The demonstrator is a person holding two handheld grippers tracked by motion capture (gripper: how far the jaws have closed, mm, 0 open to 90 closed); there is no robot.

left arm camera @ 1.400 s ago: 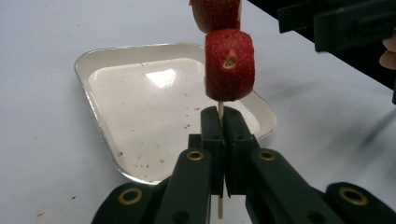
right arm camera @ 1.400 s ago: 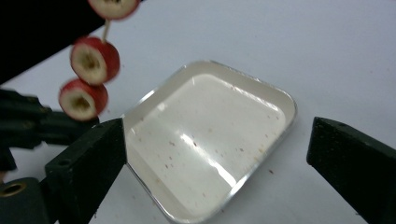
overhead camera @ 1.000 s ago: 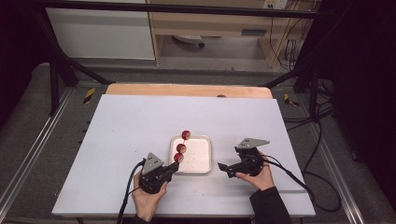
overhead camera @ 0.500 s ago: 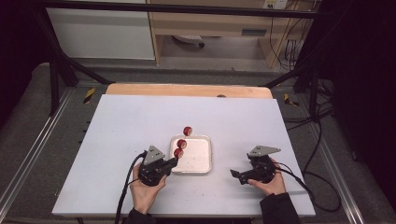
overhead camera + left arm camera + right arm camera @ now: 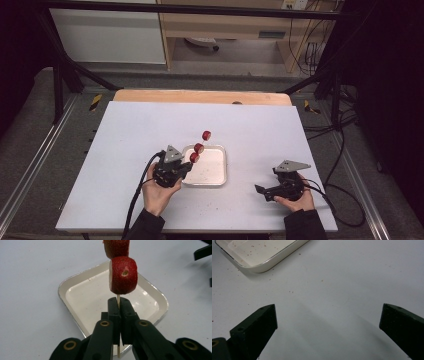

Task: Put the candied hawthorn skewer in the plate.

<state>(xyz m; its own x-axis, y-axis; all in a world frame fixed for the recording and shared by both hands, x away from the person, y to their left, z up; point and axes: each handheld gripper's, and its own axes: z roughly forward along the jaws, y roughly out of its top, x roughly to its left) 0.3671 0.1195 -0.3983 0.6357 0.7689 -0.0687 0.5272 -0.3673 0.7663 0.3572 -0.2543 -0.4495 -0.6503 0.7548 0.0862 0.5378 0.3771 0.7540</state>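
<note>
Left tongs (image 5: 186, 166) sit at the near-left edge of the tray (image 5: 218, 178), held in the person's left hand (image 5: 156, 192), clenched on a thin wooden skewer (image 5: 118, 300). In the left gripper view the jaws press flat together with the stick pinched between them, its lower end poking out below the jaws. Skewer slants up and away over the tray's far-left corner, carrying three red strawberry pieces (image 5: 199, 148): lowest one just past the jaw tips, middle one above the tray rim, top one out over the bare counter (image 5: 125, 140) beyond the tray. In the left gripper view the nearest piece (image 5: 123, 275) shows its cut face with a small hole near the centre, and a second piece (image 5: 116, 247) sits right above it, cropped by the frame top. Tray is a shallow white rectangular dish with rounded corners, inside looks bare apart from small reddish specks, resting flat on the white counter near the front middle. Right tongs (image 5: 262, 191) are well apart from the tray, at front right, held low in the right hand (image 5: 295, 197), released: jaws spread wide, grasping nothing, white counter between them. Right gripper view shows the tray's corner (image 5: 259, 266) at upper left, and scattered specks on the counter. Cables trail off both grippers toward the front edge.
</note>
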